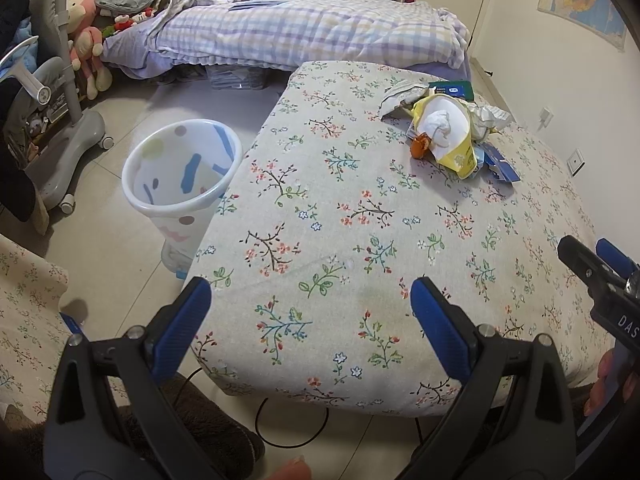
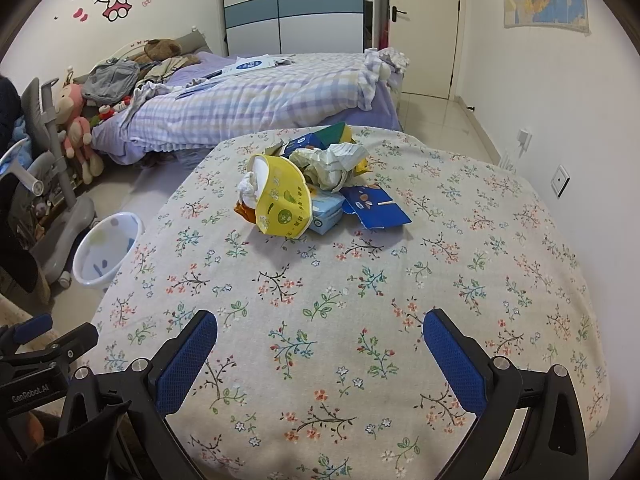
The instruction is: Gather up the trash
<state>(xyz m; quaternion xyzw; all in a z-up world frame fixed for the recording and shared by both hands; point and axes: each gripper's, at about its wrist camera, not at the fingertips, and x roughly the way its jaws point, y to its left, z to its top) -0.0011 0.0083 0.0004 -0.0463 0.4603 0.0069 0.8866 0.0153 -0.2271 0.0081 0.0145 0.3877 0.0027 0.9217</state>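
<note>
**Hovering over the floral table, both grippers empty**

Holding both tools low at the near edge, I have the big flower-print tablecloth [image 2: 360,280] spread ahead of my fingers; it covers the whole table, so everything I want lies on one soft, flat surface. Beyond its far edge is the bed with the checked quilt [image 2: 248,100], well away from my reach and no part of this job.

Off to the left of my left fingers, down on the floor and just beside the table's edge, stands the white wastebasket [image 1: 182,172], upright and mouth open. I judge it sits there so trash can be carried a short way sideways and dropped in.

Straight ahead of my right fingers, towards the far end of the cloth, is the trash pile [image 2: 316,184]: a yellow paper tub [image 2: 284,200] tipped on its side with a wad of white tissue [image 2: 250,190] spilling from it, crumpled paper [image 2: 330,164] behind it, a torn blue carton piece [image 2: 376,208] to the right, and a small orange wrapper [image 1: 421,146] at the tub's near-left side. The pieces touch and overlap.

My left gripper [image 1: 310,304] has its jaws spread wide with nothing between them; my right gripper [image 2: 320,336] is likewise wide apart and empty. Nothing is collected yet, as far as I can judge.
</note>
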